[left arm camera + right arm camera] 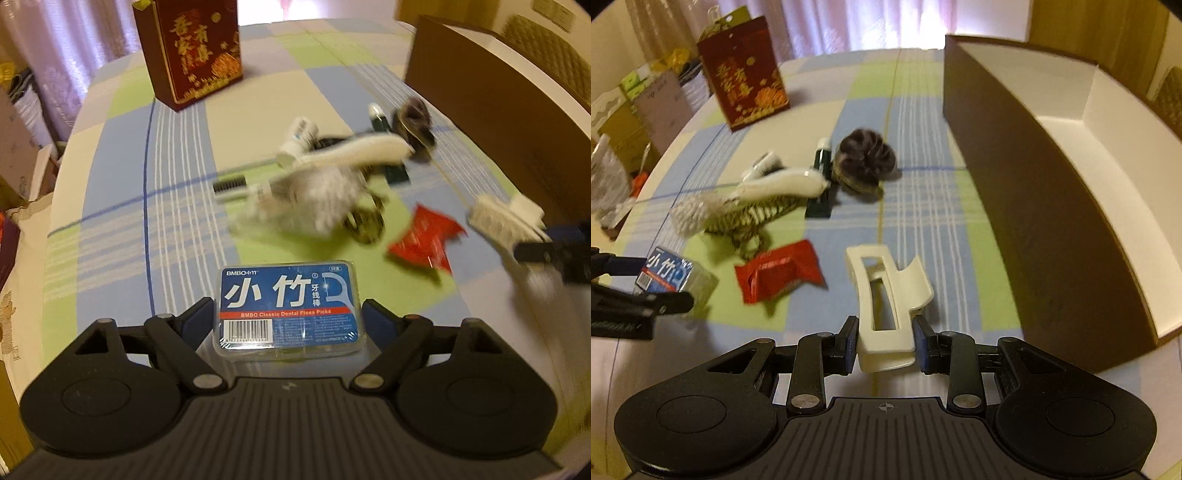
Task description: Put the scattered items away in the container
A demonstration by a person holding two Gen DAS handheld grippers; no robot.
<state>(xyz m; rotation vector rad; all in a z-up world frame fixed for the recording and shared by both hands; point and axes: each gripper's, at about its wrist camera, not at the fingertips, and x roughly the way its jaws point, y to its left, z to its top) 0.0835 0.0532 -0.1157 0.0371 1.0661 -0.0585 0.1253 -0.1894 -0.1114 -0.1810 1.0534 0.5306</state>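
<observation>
My left gripper (290,314) is shut on a blue dental floss pick box (290,308), held above the checked tablecloth. In the right wrist view the same box (670,275) shows at the left edge between the left gripper's fingers. My right gripper (885,341) is shut on a white hair claw clip (886,295); that clip (498,218) also appears at the right of the left wrist view. The brown container (1052,206) with a white inside stands open on the right. A red packet (779,273), a white brush (746,195), a dark scrunchie (866,158) and a dark green tube (822,184) lie scattered.
A dark red gift bag (746,70) with gold print stands at the far left of the table. Cardboard boxes and bags (646,110) crowd the floor beyond the table's left edge. A striped hair clip (753,221) lies under the brush.
</observation>
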